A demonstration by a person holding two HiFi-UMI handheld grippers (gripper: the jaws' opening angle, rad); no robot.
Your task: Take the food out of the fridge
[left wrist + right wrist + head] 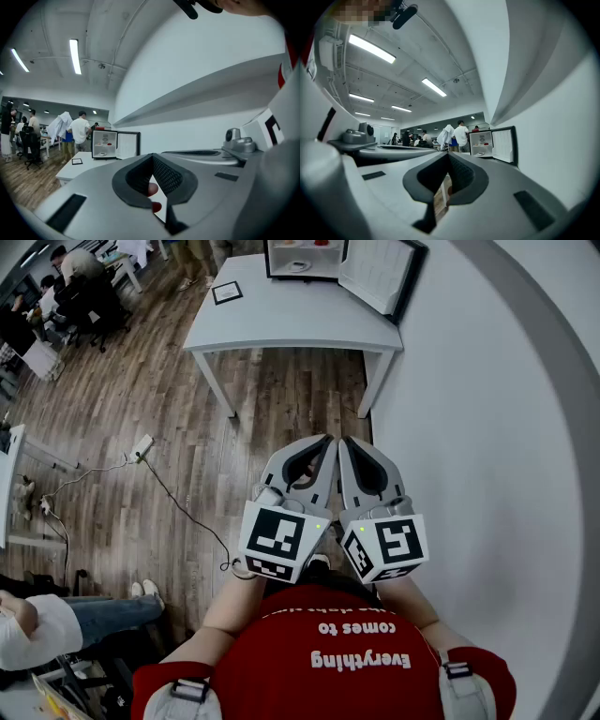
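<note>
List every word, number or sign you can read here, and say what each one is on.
"Everything": red shirt, upside down in the head view.
"comes to": same shirt, next line; a third line at the fold is unreadable.
Marker cubes: black-and-white square patterns, no words.
Framed card on the table, and inside the open fridge: too small to read.

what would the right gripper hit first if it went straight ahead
The way looks free nearby. The right gripper would probably first reach the open mini fridge on the white table, though depth is unclear.
</note>
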